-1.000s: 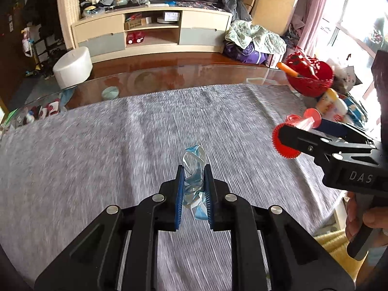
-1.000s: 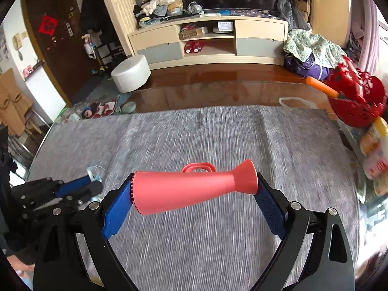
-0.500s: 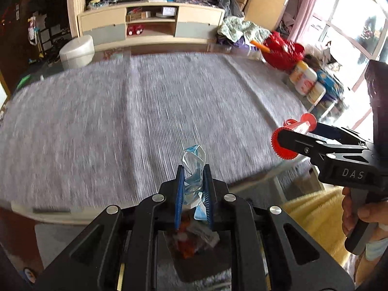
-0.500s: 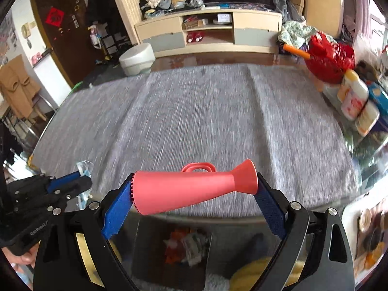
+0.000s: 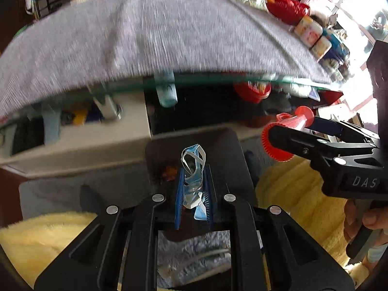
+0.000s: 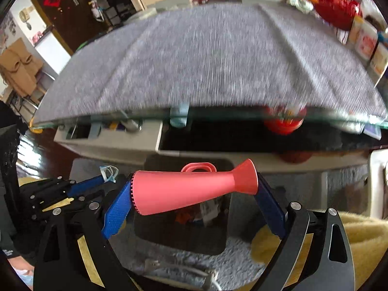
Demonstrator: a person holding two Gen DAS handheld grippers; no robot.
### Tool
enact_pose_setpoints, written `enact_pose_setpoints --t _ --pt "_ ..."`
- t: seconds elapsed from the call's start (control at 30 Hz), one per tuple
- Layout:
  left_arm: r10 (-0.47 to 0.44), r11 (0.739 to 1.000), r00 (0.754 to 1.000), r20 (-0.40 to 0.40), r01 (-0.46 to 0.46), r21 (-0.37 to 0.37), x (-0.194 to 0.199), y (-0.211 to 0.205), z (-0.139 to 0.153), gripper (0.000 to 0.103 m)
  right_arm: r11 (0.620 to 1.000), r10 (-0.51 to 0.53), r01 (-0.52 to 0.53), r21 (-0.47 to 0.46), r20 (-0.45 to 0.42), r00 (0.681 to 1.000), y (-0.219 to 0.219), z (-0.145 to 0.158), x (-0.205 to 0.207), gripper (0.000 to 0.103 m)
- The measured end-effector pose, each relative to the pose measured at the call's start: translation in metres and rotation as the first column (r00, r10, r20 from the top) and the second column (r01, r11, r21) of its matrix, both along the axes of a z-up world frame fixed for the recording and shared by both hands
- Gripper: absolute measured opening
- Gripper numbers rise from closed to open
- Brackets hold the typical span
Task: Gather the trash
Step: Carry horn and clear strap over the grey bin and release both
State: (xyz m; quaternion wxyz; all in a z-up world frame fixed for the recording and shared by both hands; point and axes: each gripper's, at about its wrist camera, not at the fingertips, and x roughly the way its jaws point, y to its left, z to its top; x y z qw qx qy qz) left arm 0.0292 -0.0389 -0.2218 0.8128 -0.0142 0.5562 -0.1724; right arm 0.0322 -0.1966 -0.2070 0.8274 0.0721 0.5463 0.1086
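My left gripper [image 5: 194, 189] is shut on a crumpled blue and white face mask [image 5: 192, 169] and holds it over a dark trash bin [image 5: 225, 150] on the floor. My right gripper [image 6: 194, 189] is shut on a red plastic funnel-shaped toy horn [image 6: 191, 188], held crosswise above the same bin [image 6: 179, 235], which holds orange and white scraps. The right gripper with the horn shows at the right of the left wrist view [image 5: 286, 135]. The left gripper with the mask shows at the left of the right wrist view [image 6: 106, 172].
The glass table with the grey cloth [image 6: 213, 55] lies ahead and above, its front edge [image 5: 218, 80] near. A red basket [image 6: 337, 2] and cans [image 5: 312, 36] stand at its right. Yellow fluffy cushions [image 5: 291, 194] flank the bin. A shelf under the table holds clutter.
Both grippers have moved back off the table and down, tilting toward the floor. The bin now lies under them. Both still hold their items.
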Motion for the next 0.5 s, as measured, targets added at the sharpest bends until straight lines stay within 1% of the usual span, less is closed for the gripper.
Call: enact_pose_setpoints --t 0.23,0.37,0.5 --pt "-0.022 1.000 0.997 -0.071 0.021 -0.005 -0.009 -0.004 -0.034 0.014 1.000 -0.005 0.005 -0.002 -0.075 0.997 0.003 -0.036 -0.007 0.093" --pt "-0.017 1.000 0.996 -0.093 0.016 -0.010 -0.012 0.000 -0.045 0.014 1.000 0.001 -0.001 -0.003 -0.101 0.995 0.008 -0.048 -0.006 0.093" --pt "-0.009 1.000 0.994 -0.108 0.007 -0.020 -0.009 0.001 -0.050 0.015 1.000 0.007 -0.008 -0.004 -0.115 0.993 0.012 -0.051 -0.002 0.093"
